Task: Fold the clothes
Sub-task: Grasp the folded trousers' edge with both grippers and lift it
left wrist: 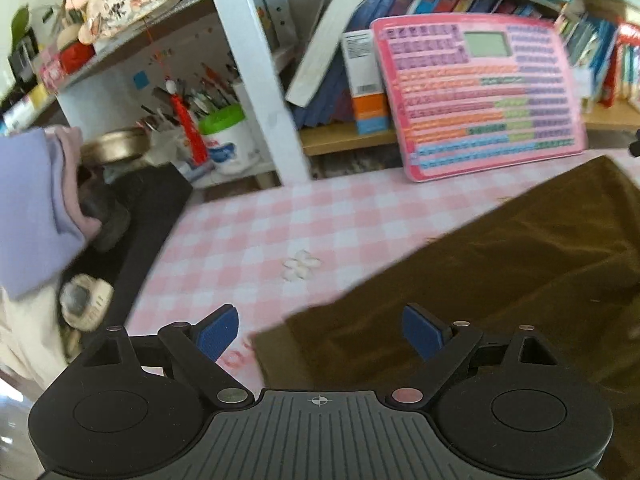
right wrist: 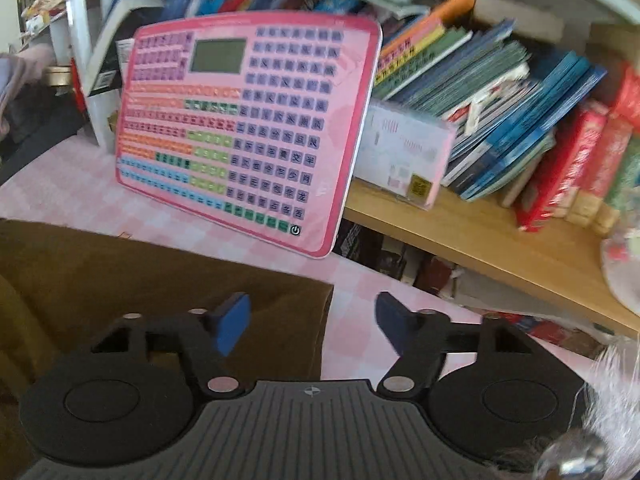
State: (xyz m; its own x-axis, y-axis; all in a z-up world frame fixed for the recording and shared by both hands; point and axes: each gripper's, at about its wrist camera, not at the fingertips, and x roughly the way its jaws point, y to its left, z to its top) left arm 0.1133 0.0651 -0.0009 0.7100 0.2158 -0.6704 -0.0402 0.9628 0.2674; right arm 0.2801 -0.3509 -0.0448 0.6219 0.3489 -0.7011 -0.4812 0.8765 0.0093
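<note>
Brown garment [left wrist: 500, 280] lies flat on the bench [left wrist: 260, 232], which is covered in a pink-and-white check cloth. Left gripper [left wrist: 320, 332] hovers over the garment's near left corner — jaws spread wide, nothing between the blue pads [left wrist: 218, 334]. Right gripper [right wrist: 314, 324] hangs above the garment's [right wrist: 160, 280] right edge, jaws likewise spread and empty; its left pad is over fabric, its right pad over bare check cloth. Both views are motion-blurred.

Pink keyboard toy [right wrist: 248, 136] leans against the bookshelf [right wrist: 480, 236] behind the bench, bottom edge resting on the cloth, apart from the garment's far edge. Books [right wrist: 520, 120] crowd the shelf to its right. Small white flower shape [left wrist: 301, 266] sits on the cloth left of the garment. Pen cup with green rim [left wrist: 224, 120] stands at far left — lavender sleeve [left wrist: 28, 208] intrudes at the left edge.
</note>
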